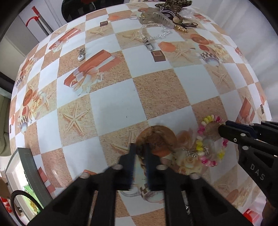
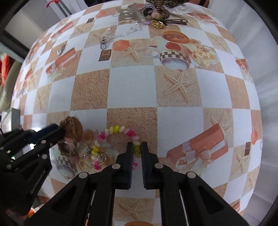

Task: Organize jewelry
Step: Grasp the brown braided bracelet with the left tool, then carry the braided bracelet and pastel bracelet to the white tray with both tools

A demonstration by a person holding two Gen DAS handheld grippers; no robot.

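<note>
My right gripper (image 2: pixel 137 149) pointed down at the counter (image 2: pixel 133 87), a surface under a glossy printed cloth of white and sandy checks with starfish, cups and ribboned boxes. Its ribbed black jaws had closed narrow on the beaded bracelet (image 2: pixel 119 129), pinching a yellow-green bead on the ring's right side; the bracelet was a loop of small, rounded, glossy beads in pink, yellow and white, lying flat at about twelve o'clock from my right jaws and at three o'clock from my left ones. A small silvery charm cluster (image 2: pixel 89 151) sat at the loop's near-left edge. My left gripper (image 1: pixel 140 156) stood just left of the bracelet, its jaws drawn near together over a braided, woven brown hair piece (image 2: pixel 72 132), rounded and rope-textured; whether the pads actually pressed it I could not tell, as that view was blurred. Far off at twelve o'clock lay a heap: a clear chain of chunky links (image 1: pixel 156 33) ending in a metal swivel clasp (image 1: pixel 148 44), a pale translucent claw clip (image 1: pixel 154 17), and a leopard-print fabric bow (image 1: pixel 173 5). At ten o'clock a small round white pendant (image 1: pixel 81 56) on a fine chain lay alone, and a grey-rimmed box (image 1: pixel 26 166) sat at eight o'clock.
</note>
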